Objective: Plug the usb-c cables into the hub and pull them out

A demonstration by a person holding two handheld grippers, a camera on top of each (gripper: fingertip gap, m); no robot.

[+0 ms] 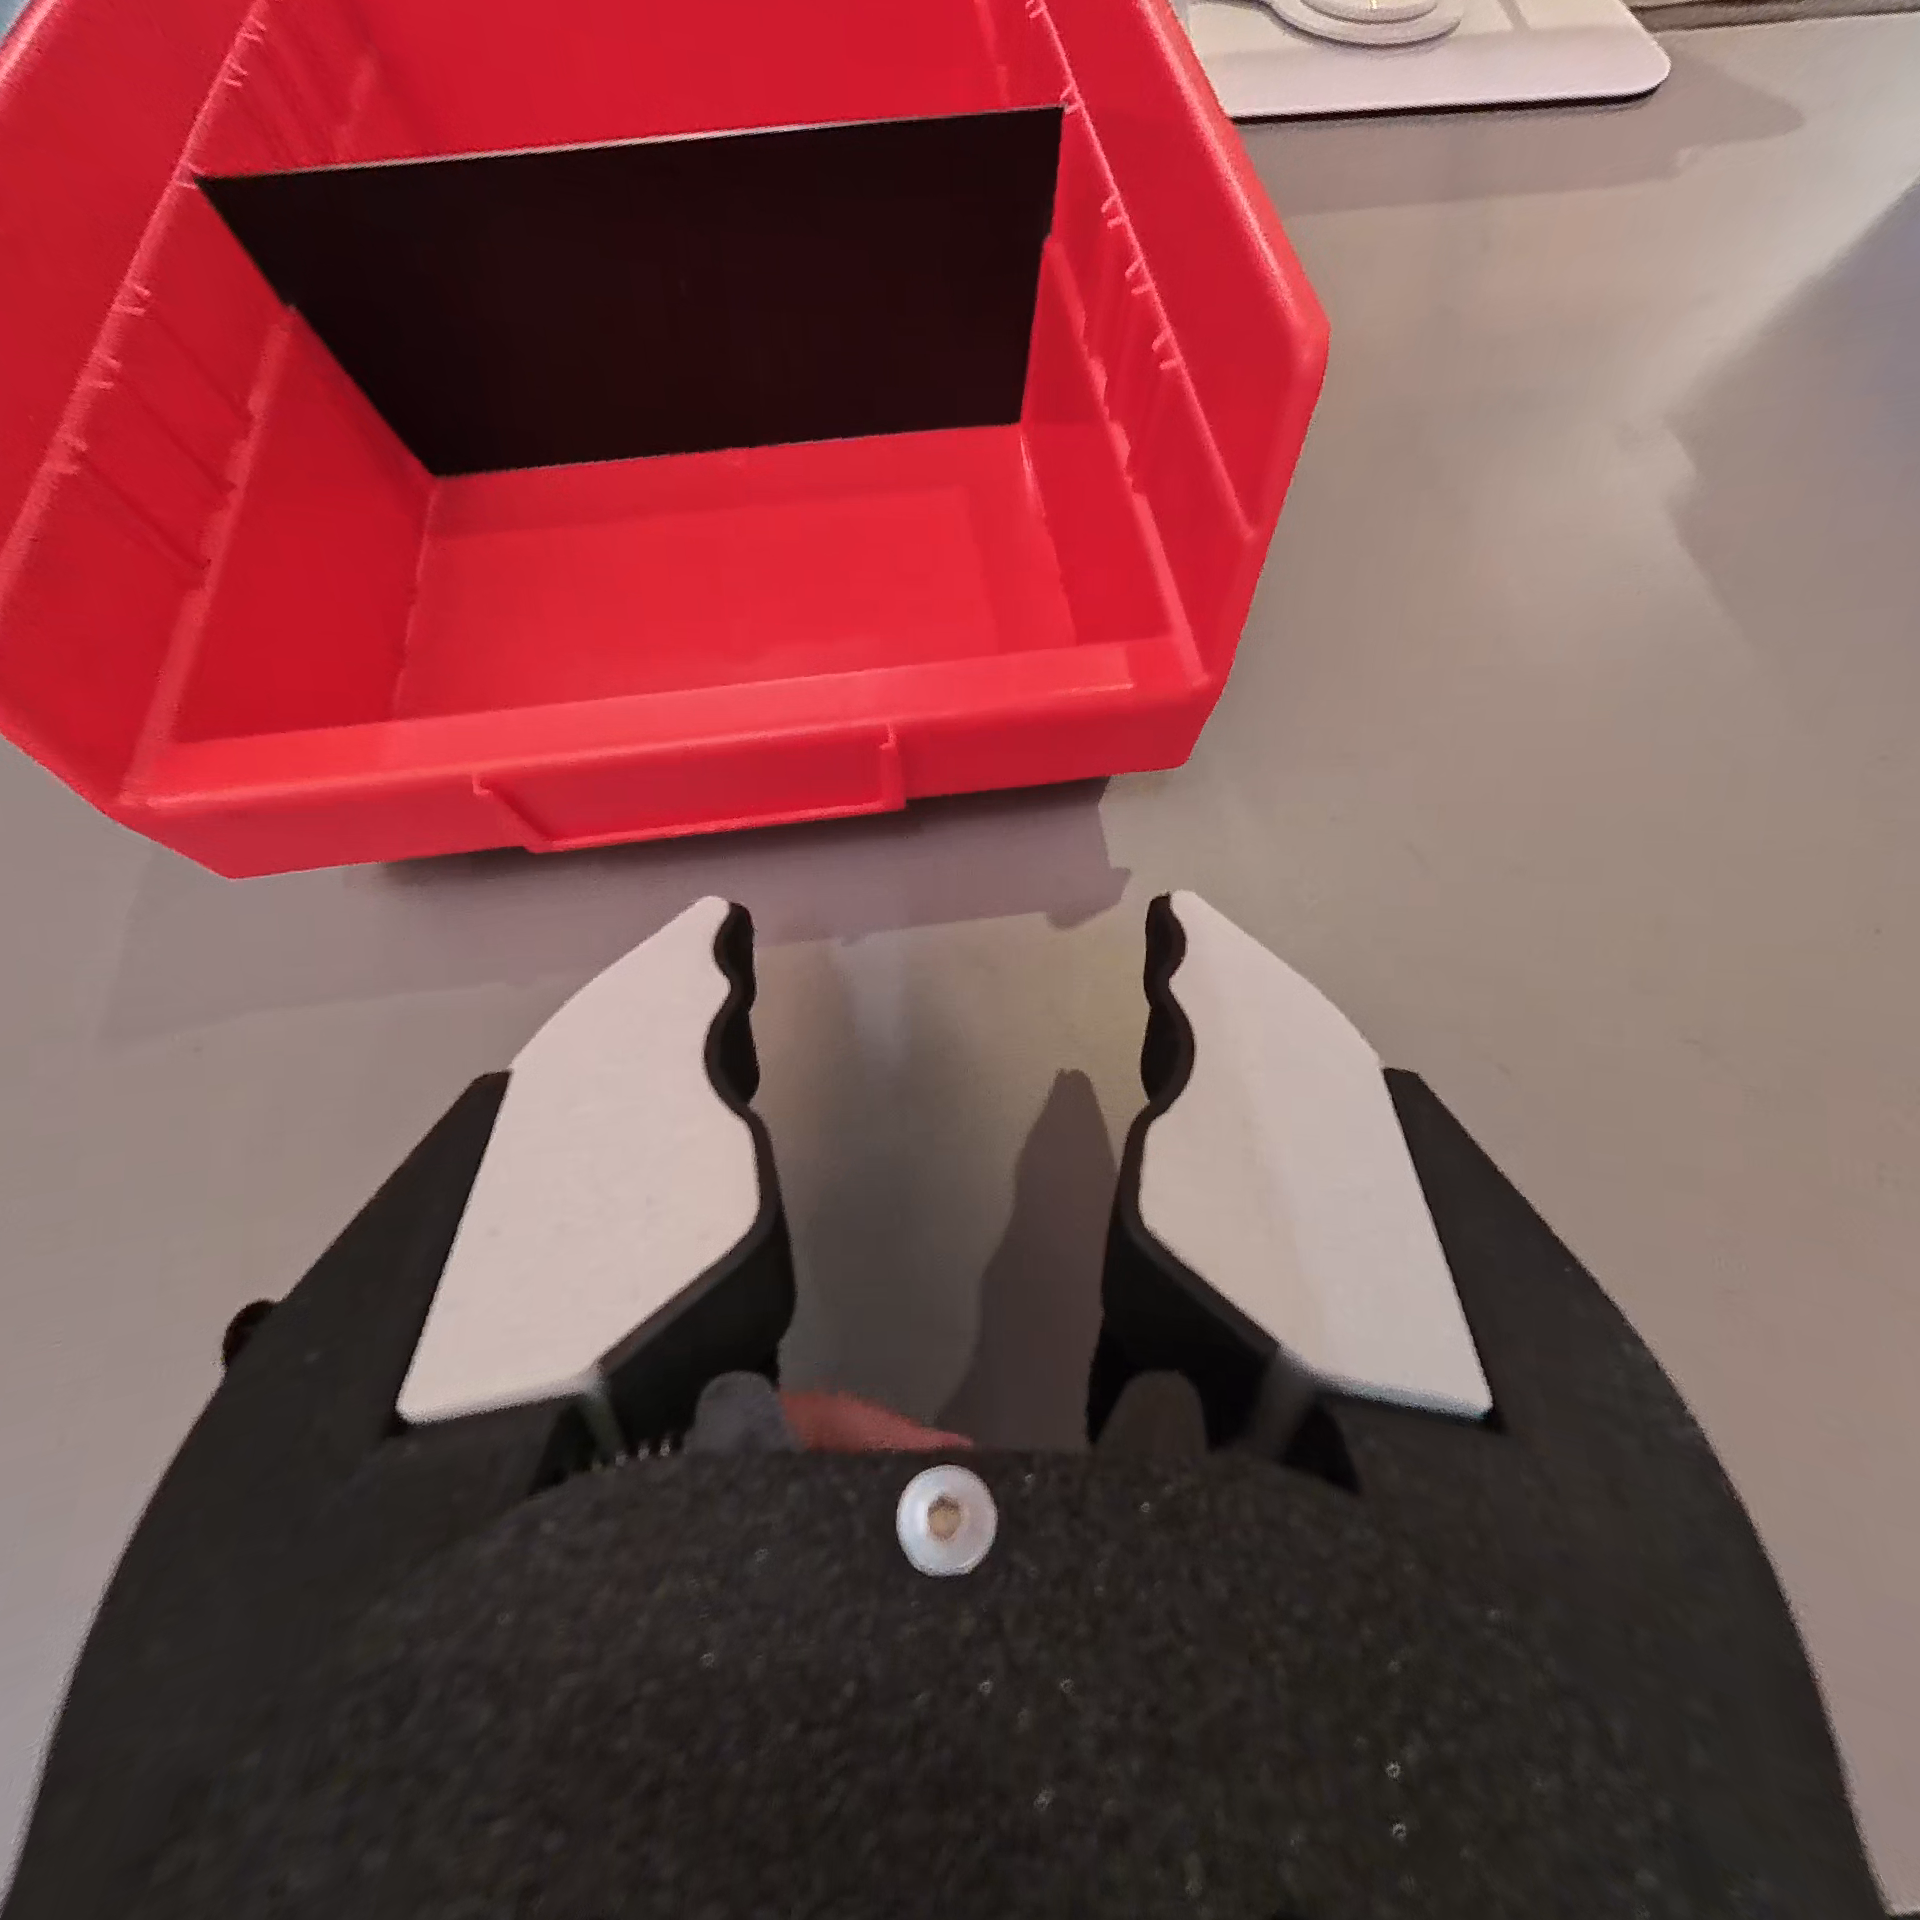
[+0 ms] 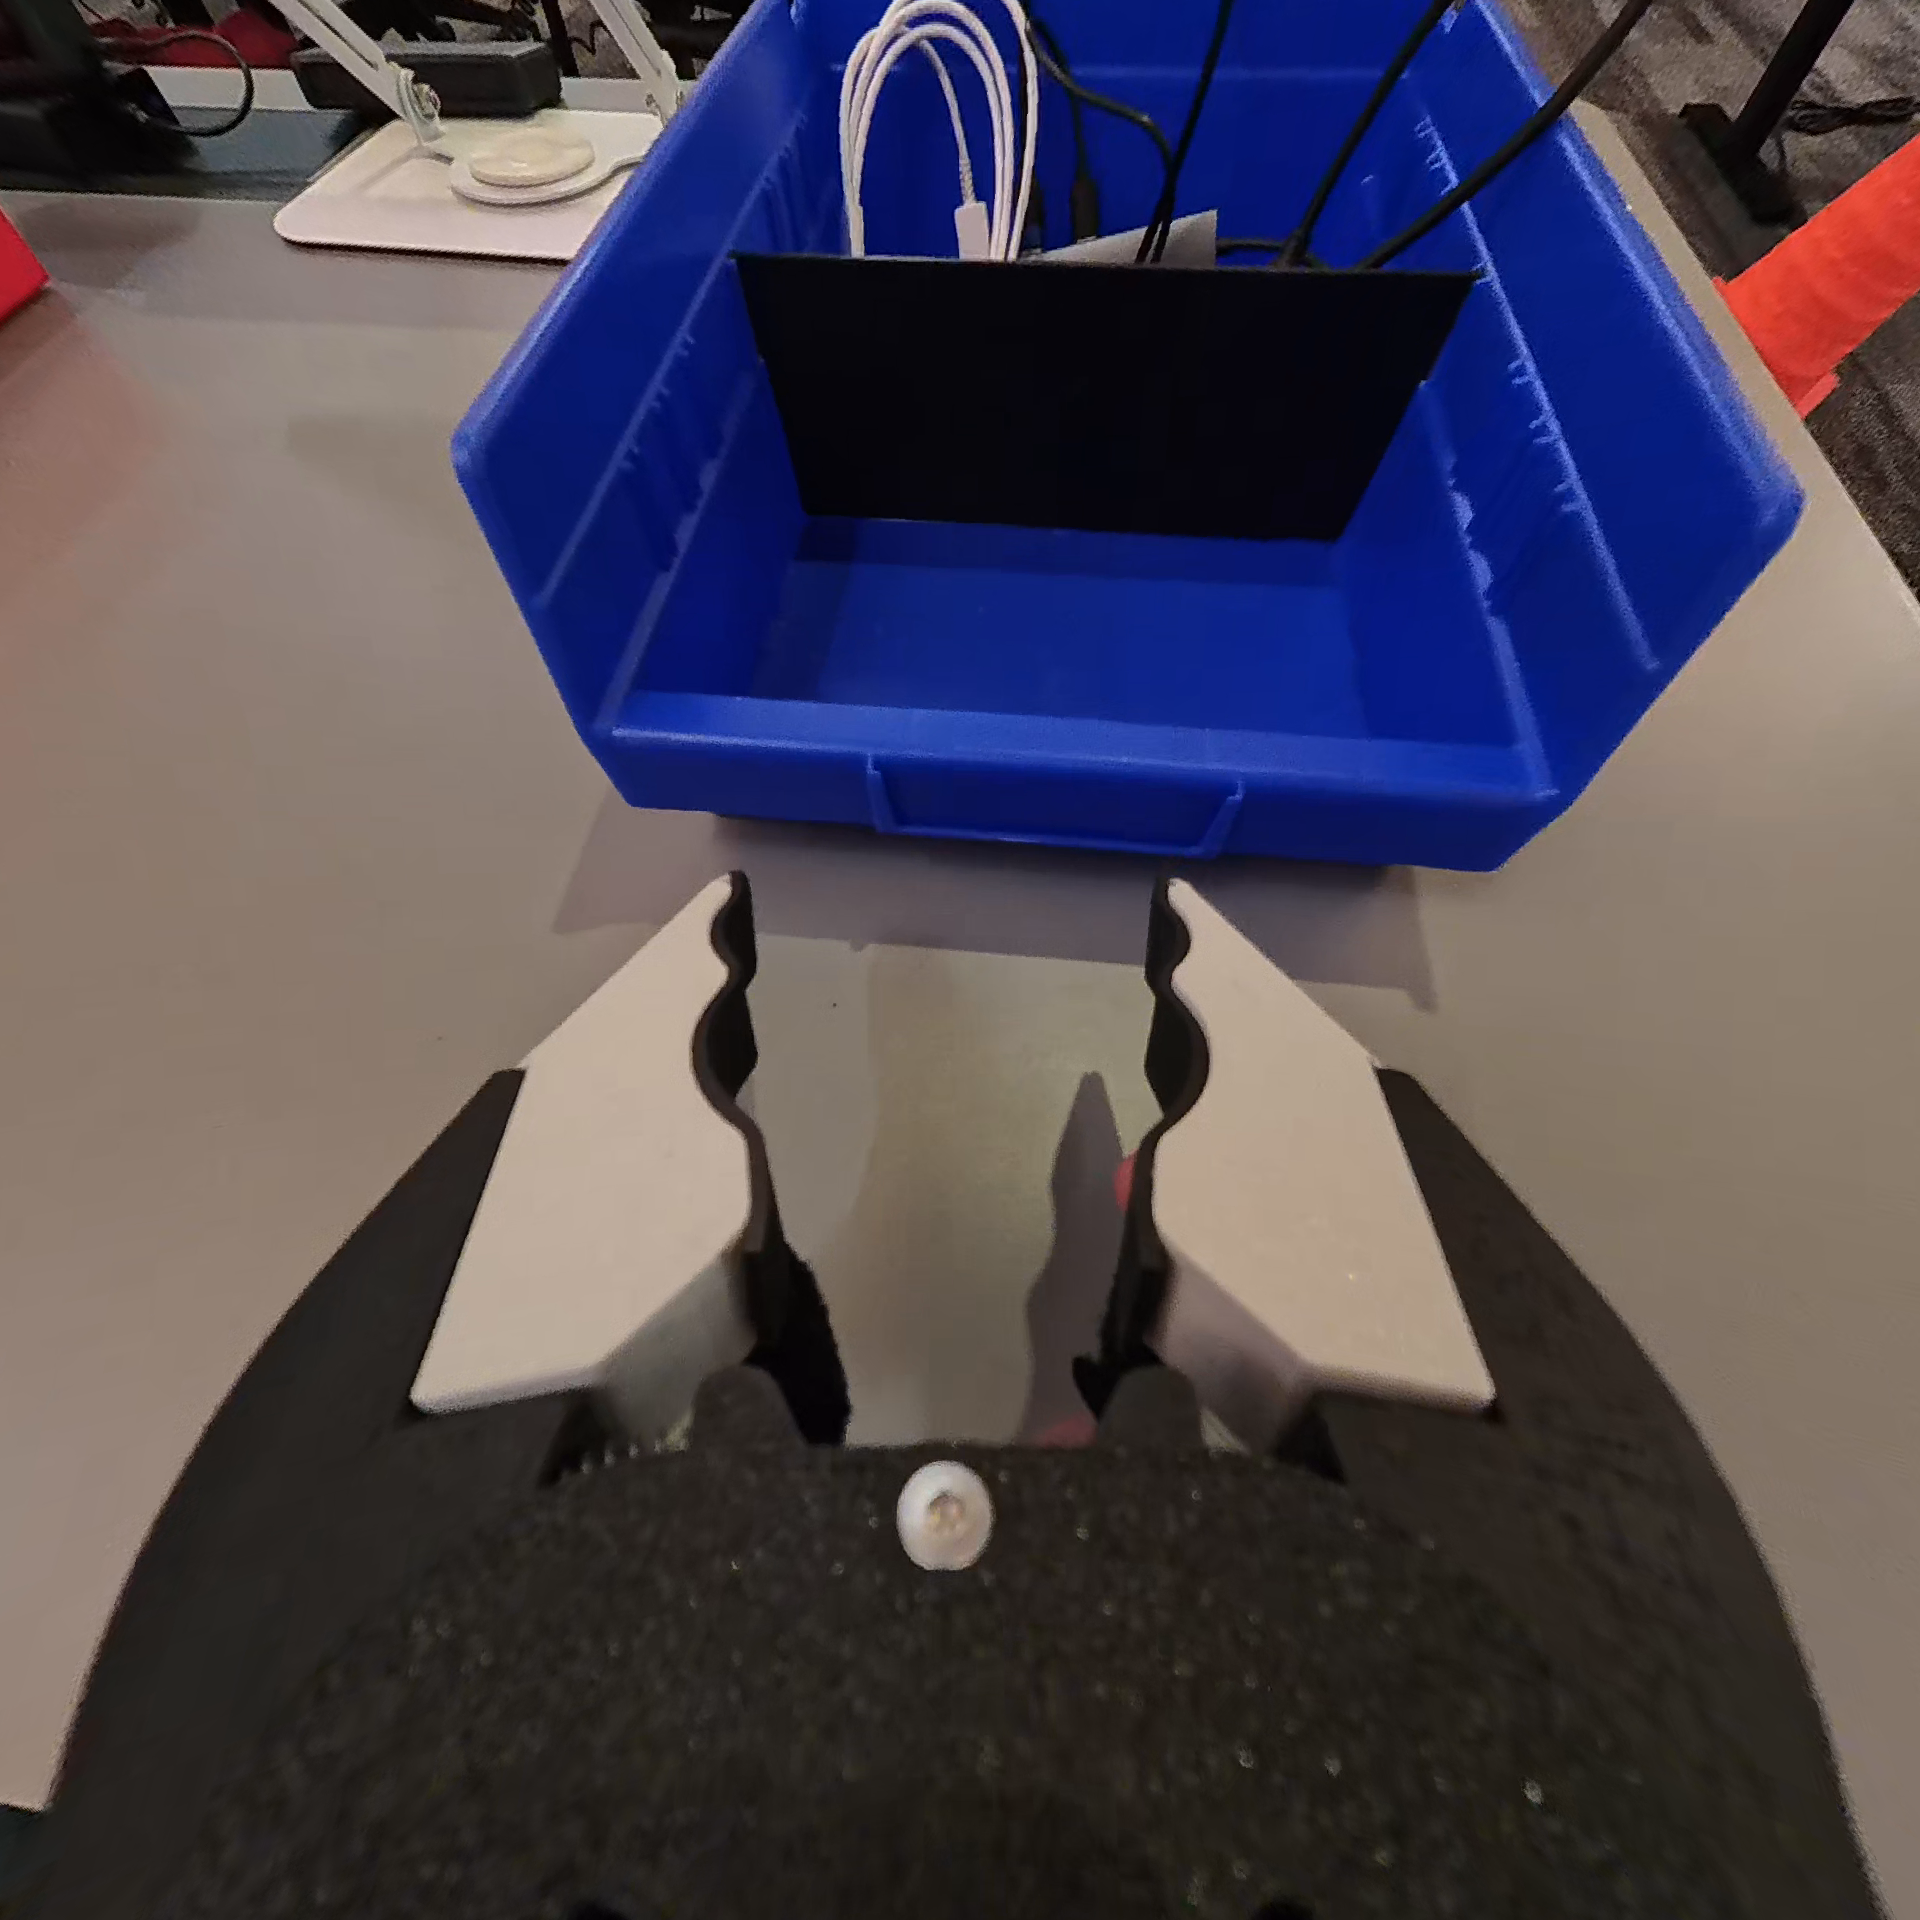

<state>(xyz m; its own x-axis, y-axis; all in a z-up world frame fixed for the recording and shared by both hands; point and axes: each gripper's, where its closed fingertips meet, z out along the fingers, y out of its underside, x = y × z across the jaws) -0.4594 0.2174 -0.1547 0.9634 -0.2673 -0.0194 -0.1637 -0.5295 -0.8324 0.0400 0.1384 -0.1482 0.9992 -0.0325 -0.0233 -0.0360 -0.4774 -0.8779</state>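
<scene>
In the right wrist view a blue bin (image 2: 1060,748) stands on the grey table, split by a black divider (image 2: 1091,395). Behind the divider lie a coiled white cable (image 2: 935,125) and several black cables (image 2: 1351,156); a grey flat piece (image 2: 1174,234) shows among them, mostly hidden. The front compartment holds nothing. My right gripper (image 2: 951,904) is open and empty, just short of the bin's front wall. In the left wrist view my left gripper (image 1: 948,925) is open and empty, in front of a red bin (image 1: 675,769) with a black divider (image 1: 644,301); its front compartment holds nothing.
A white flat base with a round disc (image 2: 468,177) lies at the back of the grey table (image 2: 260,623), also seen in the left wrist view (image 1: 1434,52). An orange object (image 2: 1829,281) stands beyond the table's right edge. Dark equipment lies at the far back. About 30 cm separates my right fingertips from the grey flat piece (image 2: 1174,234).
</scene>
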